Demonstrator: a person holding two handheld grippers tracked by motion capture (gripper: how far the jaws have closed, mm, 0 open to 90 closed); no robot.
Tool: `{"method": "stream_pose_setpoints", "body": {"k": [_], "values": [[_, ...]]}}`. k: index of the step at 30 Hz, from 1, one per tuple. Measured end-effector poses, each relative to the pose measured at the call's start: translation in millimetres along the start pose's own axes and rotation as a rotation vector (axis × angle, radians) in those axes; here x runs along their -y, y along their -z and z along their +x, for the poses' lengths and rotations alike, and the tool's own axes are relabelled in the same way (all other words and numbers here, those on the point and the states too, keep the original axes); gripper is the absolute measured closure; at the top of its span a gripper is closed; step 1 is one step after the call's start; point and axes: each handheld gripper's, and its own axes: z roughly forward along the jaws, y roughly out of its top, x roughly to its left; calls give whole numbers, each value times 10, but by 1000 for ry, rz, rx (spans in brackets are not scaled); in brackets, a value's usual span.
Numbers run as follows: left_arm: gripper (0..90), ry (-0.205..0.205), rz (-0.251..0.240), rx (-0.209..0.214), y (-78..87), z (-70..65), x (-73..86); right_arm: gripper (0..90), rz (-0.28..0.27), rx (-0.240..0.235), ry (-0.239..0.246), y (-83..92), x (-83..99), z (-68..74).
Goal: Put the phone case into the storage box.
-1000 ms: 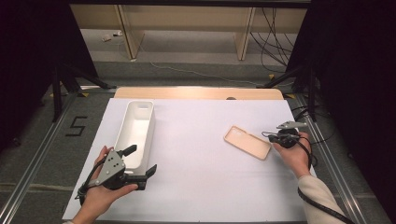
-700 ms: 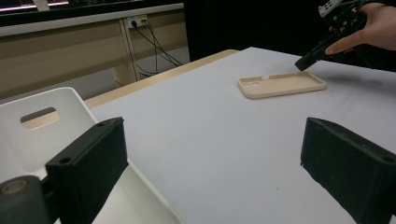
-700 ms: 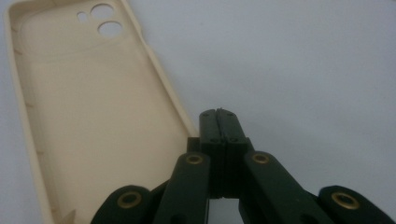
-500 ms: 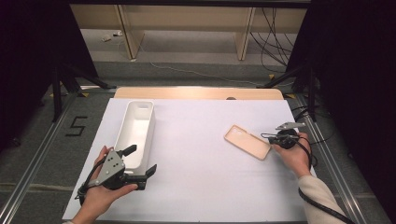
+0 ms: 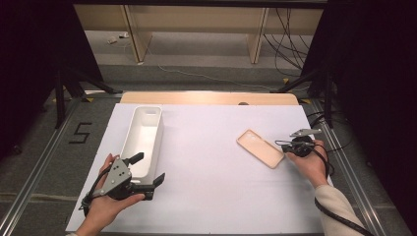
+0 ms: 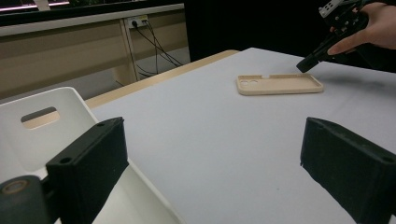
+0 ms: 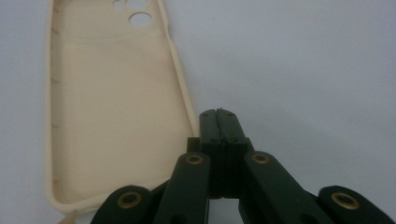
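A beige phone case (image 5: pixel 260 148) lies flat on the white worktop (image 5: pixel 211 172). The right gripper (image 5: pixel 289 145), pressed together, sits just beside it. The left gripper (image 5: pixel 148 170), spread wide, is by a white bin (image 5: pixel 142 139).

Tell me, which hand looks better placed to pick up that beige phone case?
Probably the right gripper: its shut jaws sit beside the phone case. The left gripper waits by the white bin.
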Motion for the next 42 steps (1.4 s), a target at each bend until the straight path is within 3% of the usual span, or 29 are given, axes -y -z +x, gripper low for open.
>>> {"method": "stream_pose_setpoints", "body": {"k": [15,21,26,32,42], "values": [[69,-1,0,0,2,-1,0,900,22,-51,2,55,1,86],[70,-1,-1,-1,5,0,0,900,29,-74,23,39,-17,156],[70,-1,-2,0,7,1,2,900,-5,-44,-10,120,-30,64],[71,-1,-1,1,5,-3,0,900,33,-50,-20,70,32,33],[70,-1,0,2,6,-2,1,900,48,-60,-15,51,43,39]]}}
